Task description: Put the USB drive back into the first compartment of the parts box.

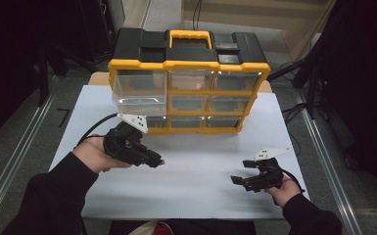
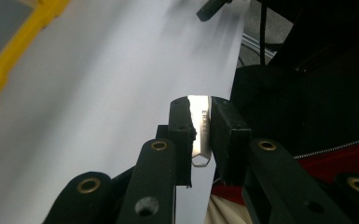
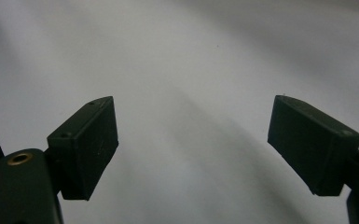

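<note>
Left gripper [image 1: 157, 161], at seven o'clock on the white table [image 1: 200, 196], clamped on a small flat silver metal piece [image 2: 200, 133] held above the surface. Right gripper [image 1: 240, 177] at four o'clock, jaws wide apart. Yellow-and-black plastic drawer organiser [image 1: 188, 83] at twelve o'clock.

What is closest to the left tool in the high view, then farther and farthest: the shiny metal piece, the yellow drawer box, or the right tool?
1. Shiny metal piece: pinched in the left tool.
2. Yellow drawer box: just behind it.
3. Right tool: across the table, on the right.
</note>
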